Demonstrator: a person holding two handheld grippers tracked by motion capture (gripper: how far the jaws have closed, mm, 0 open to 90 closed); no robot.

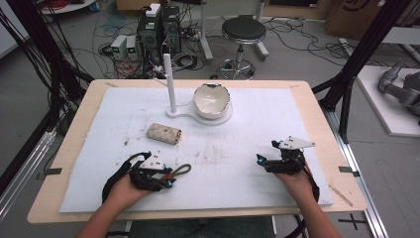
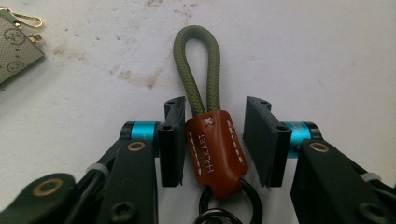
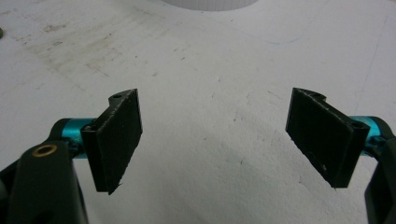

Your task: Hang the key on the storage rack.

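A wooden bench carried a stained white foam mat. On it stood a glossy, jagged-rimmed white bowl, with a patterned beige pouch nearby. The right gripper gaped wide, holding nothing. The left gripper stood partly open around a keychain: olive braided cord loop, stitched tan leather tab stamped "HICKAET", one finger touching.

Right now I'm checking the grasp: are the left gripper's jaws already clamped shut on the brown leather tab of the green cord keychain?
No: the brown leather tab lies between the left gripper's jaws, with a visible gap on one side.
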